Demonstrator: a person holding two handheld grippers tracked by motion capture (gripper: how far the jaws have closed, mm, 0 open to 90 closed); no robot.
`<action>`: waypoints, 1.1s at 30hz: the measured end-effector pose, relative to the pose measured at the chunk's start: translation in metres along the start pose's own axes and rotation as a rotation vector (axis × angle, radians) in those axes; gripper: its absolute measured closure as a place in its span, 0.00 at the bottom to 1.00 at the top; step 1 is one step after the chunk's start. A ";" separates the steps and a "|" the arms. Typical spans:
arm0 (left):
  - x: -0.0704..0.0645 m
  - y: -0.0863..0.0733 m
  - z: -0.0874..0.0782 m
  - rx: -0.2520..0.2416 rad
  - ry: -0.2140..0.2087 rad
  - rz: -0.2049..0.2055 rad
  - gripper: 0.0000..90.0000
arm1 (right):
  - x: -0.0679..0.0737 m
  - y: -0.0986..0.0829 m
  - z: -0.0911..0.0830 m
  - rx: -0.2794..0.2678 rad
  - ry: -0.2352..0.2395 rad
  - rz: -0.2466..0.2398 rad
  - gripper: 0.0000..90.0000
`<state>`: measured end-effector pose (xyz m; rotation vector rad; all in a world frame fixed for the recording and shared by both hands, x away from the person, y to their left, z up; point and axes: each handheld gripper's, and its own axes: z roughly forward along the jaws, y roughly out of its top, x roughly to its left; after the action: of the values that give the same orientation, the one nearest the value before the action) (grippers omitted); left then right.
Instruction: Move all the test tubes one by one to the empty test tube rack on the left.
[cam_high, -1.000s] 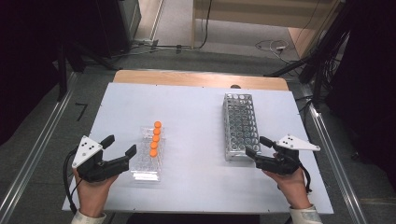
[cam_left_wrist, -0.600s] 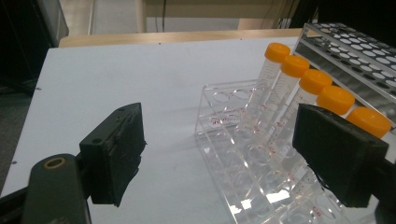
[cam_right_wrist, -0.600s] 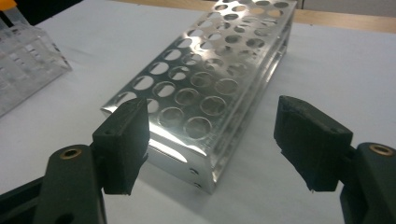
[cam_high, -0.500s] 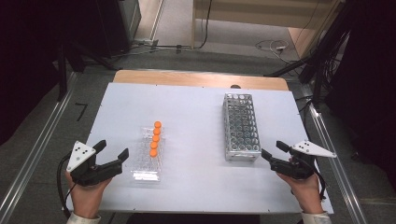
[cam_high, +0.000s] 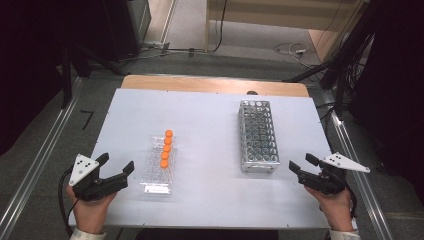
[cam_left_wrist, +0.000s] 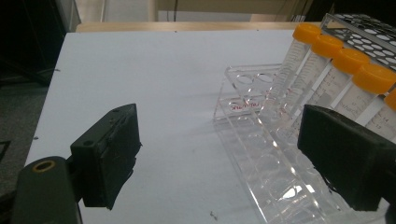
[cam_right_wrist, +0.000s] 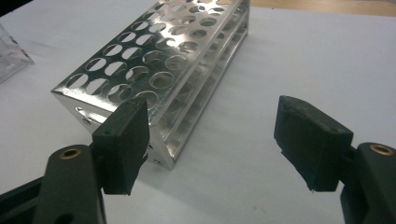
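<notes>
Currently, the clear rack (cam_high: 159, 166) stands near the table's (cam_high: 210, 107) front edge and carries five orange-capped tubes (cam_high: 165, 148) in a row. Just left of it, the left gripper (cam_high: 116, 171) rests with jaws spread, grasping nothing. Well right of it stands the metal rack (cam_high: 257, 136); beyond that, the right gripper (cam_high: 301, 164) is equally released.

A white table (cam_high: 210, 107) with a wooden far edge stands on grey floor (cam_high: 45, 135) between dark surroundings, cables (cam_high: 287, 49) behind.
</notes>
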<state>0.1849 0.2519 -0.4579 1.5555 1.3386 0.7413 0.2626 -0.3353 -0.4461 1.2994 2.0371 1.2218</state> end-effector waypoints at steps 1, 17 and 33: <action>0.001 -0.001 0.000 -0.002 0.004 -0.004 0.15 | 0.000 0.000 0.000 0.001 0.000 0.004 0.28; 0.007 -0.008 -0.005 -0.001 0.038 -0.011 0.15 | -0.017 -0.010 -0.010 0.006 -0.054 0.028 0.28; 0.009 -0.015 -0.004 0.012 0.051 -0.015 0.15 | -0.035 -0.025 -0.014 0.038 -0.131 0.051 0.28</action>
<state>0.1776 0.2611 -0.4714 1.5434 1.3930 0.7693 0.2559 -0.3770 -0.4636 1.4180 1.9550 1.0944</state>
